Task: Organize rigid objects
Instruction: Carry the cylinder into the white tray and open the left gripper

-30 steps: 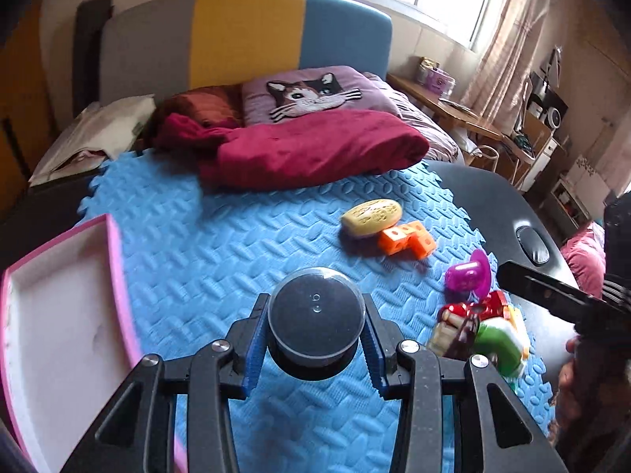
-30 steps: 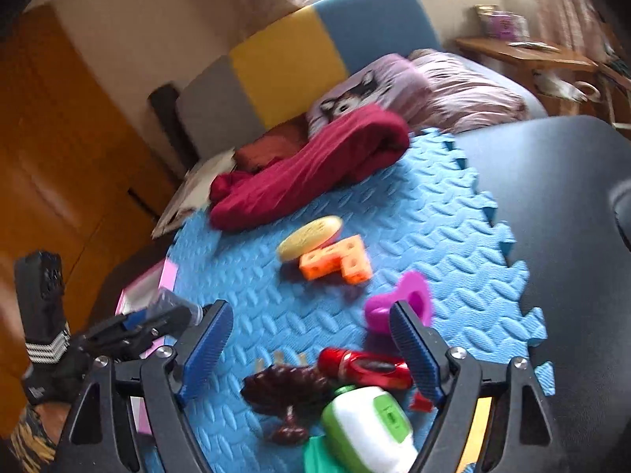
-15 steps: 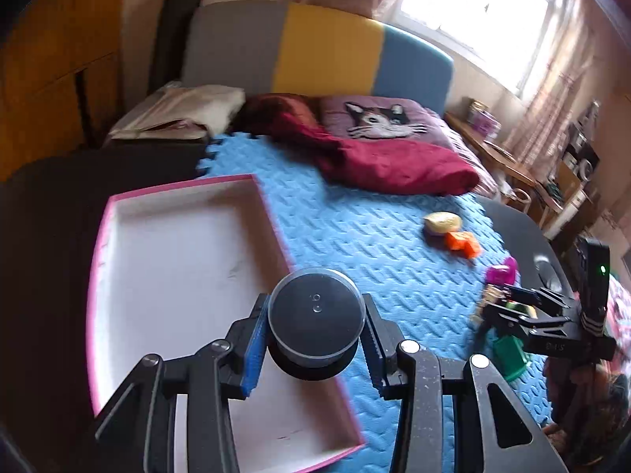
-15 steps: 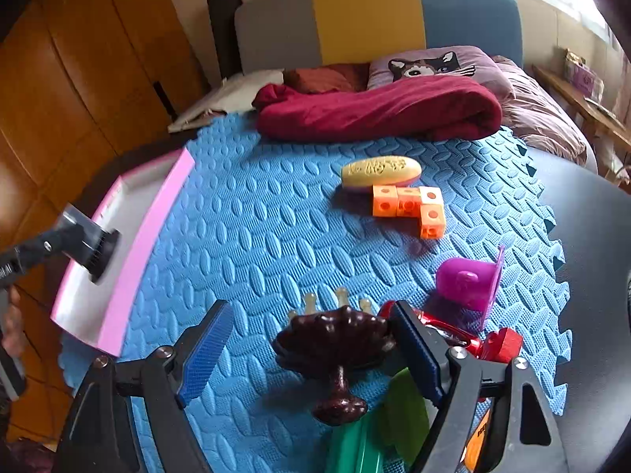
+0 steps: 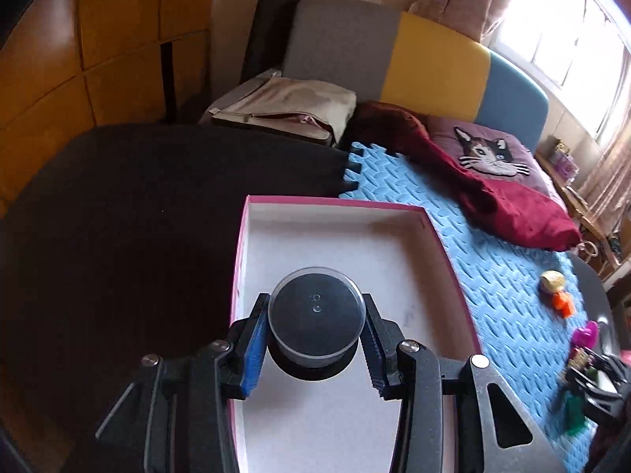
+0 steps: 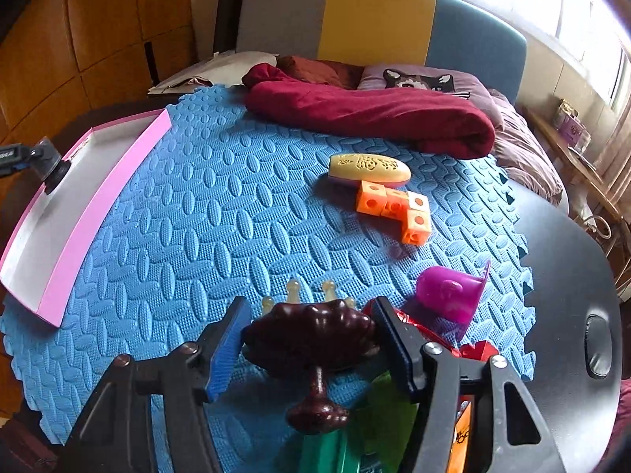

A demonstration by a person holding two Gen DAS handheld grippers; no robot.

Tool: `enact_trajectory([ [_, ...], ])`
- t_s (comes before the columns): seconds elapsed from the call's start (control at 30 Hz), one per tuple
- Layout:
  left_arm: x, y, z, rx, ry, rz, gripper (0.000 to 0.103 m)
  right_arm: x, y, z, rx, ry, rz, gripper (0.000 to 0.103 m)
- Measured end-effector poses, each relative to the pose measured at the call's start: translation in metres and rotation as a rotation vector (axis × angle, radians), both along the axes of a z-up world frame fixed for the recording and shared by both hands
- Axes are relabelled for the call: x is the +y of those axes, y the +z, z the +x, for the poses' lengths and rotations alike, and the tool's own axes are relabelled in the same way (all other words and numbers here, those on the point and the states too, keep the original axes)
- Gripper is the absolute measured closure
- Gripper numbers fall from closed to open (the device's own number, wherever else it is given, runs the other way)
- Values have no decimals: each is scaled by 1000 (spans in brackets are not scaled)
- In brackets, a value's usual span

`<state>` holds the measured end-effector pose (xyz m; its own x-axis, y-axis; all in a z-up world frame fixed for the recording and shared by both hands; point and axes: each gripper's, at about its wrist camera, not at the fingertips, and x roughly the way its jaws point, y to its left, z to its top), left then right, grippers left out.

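Centre frame in the left wrist view, the left gripper [image 5: 313, 333] pinches the black round lid [image 5: 314, 317] above the pink tray [image 5: 445, 248]. Lower centre on the right, the right gripper [image 6: 311, 339] clamps a dark brown comb [image 6: 311, 341] over the blue mat [image 6: 221, 213].

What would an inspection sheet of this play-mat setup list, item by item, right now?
Surface: blue foam mat laid on a dark table.
Job's things: pink-edged tray; black round container; dark brown comb; yellow oval toy; orange cube piece; purple toy.
Clutter: red and green pieces behind the right jaws, too hidden to name.
Grippers: left hand-held gripper shut on the container above the tray; right hand-held gripper closing around the comb, grip unclear.
Cables: nothing seen.
Surroundings: red blanket, cat pillow, colour-block headboard.
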<state>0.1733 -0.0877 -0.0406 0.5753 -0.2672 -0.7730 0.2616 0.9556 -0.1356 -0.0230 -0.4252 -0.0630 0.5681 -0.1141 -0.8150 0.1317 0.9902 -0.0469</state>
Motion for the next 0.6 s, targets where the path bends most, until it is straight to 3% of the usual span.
enact_trajectory([
  [0.13,-6,-6,17,-3,28,34,55,1,-1,0,3,-1,-11,39],
  [0.27,-5,3,7,-57,56,37,27,0,0,1,1,-3,-6,39],
  [0.6,12,17,-45,-93,94,53,26,1,-1,1,0,-4,-11,39],
])
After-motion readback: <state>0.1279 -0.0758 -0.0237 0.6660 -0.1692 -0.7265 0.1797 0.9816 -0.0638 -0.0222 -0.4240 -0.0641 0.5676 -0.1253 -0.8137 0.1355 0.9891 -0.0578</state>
